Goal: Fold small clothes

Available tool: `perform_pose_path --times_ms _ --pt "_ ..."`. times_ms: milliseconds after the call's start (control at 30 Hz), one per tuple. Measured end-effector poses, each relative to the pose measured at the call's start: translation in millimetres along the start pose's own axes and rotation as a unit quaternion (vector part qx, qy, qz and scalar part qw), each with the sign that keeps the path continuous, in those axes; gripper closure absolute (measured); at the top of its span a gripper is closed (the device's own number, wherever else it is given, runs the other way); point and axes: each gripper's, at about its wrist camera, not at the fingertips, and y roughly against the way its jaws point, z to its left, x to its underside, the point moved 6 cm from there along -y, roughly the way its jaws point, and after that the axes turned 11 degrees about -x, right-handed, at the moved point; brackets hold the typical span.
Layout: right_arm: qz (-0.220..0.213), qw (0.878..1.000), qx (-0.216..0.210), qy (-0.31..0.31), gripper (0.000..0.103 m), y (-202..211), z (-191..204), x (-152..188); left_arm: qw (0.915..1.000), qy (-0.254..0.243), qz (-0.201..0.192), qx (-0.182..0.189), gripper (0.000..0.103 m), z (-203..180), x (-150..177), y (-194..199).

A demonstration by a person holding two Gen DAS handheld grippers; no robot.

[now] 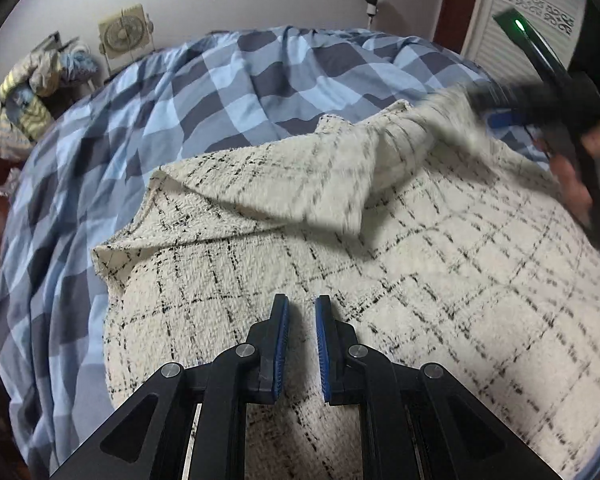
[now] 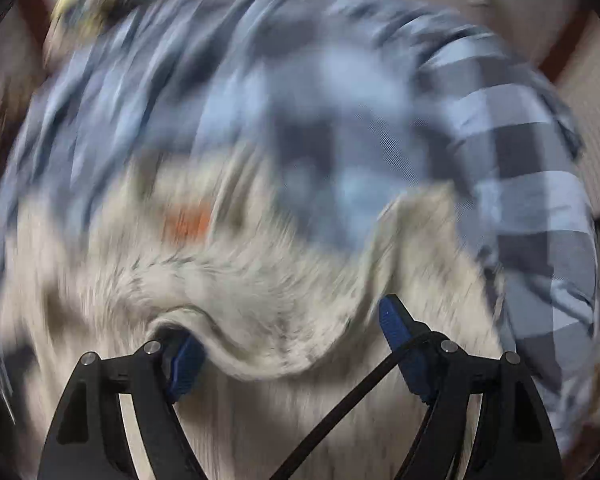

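Cream tweed garment with black grid lines [image 1: 400,280] lay spread on the blue checked duvet [image 1: 180,100], one flap folded over. Nearest, the left gripper [image 1: 302,344] hovered just above it, fingers slightly parted and empty. Farther off, the right gripper [image 2: 292,344] gaped wide, blurred, cloth sagging between its blue pads [image 2: 396,328].

A home bedroom: bed under a blue checked duvet [image 1: 228,92], box fan [image 1: 125,32] by the wall, louvred wardrobe door [image 1: 512,28].

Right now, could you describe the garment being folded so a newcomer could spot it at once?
A blue checked duvet covers the bed. On it, nearest the left gripper, lies the cream tweed garment. Its thin black grid lines and nubby weave distinguish it from the smooth bedding.
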Motion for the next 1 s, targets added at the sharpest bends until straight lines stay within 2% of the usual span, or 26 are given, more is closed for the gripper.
perform_pose_path --times_ms 33,100,200,267,400,467,567,667,733,800,867,933,1000 --pt "-0.042 0.998 0.003 -0.046 0.025 5.8 -14.6 -10.4 0.9999 -0.005 -0.006 -0.007 0.092 -1.1 2.5 1.2" --pt "-0.075 0.990 -0.002 -0.118 0.025 10.2 -36.7 -14.4 0.9997 -0.012 -0.013 -0.016 0.092 -2.9 4.4 1.5" --pt "-0.079 0.982 -0.038 -0.167 0.025 15.5 -50.4 -7.9 0.9993 -0.030 -0.003 -0.023 0.092 -6.2 0.3 -3.7" --pt "-0.085 0.985 -0.052 -0.141 0.025 27.1 -42.4 -2.7 0.9980 -0.053 0.011 -0.033 0.092 -11.8 -8.7 -10.8" --pt "-0.082 0.993 -0.046 -0.068 0.025 45.8 -12.4 18.8 0.9929 -0.090 0.043 -0.066 0.092 -32.6 -32.4 -36.2" --pt "-0.076 0.995 -0.063 -0.034 0.025 43.7 2.6 28.7 0.9895 -0.101 0.060 -0.084 0.092 -44.2 -41.3 -52.2" --pt "-0.061 0.996 -0.063 0.011 0.025 39.5 12.1 41.3 0.9833 -0.122 0.068 -0.116 0.092 -58.1 -56.0 -69.8" --pt "-0.055 0.996 -0.066 0.006 0.025 31.2 6.1 51.5 0.9878 -0.082 0.068 -0.114 0.092 -53.9 -75.9 -82.1" --pt "-0.040 0.997 -0.072 -0.005 0.025 20.2 1.4 56.6 0.9890 -0.025 0.066 -0.130 0.092 -34.0 -89.4 -90.1" --pt "-0.006 0.996 -0.083 -0.033 0.025 -3.8 -9.5 68.2 0.9848 0.045 0.056 -0.159 0.092 -7.2 -95.7 -92.7" --pt "-0.005 0.993 -0.106 -0.056 0.025 -13.1 -15.9 76.7 0.9757 0.118 0.045 -0.179 0.092 21.1 -91.0 -90.3" --pt "-0.027 0.987 -0.133 -0.083 0.024 -7.5 -25.9 79.8 0.9761 0.150 0.026 -0.155 0.092 29.8 -86.3 -82.9" --pt "-0.034 0.985 -0.136 -0.101 0.024 -3.0 -33.9 81.6 0.9769 0.162 0.011 -0.138 0.092 32.7 -84.3 -73.5"
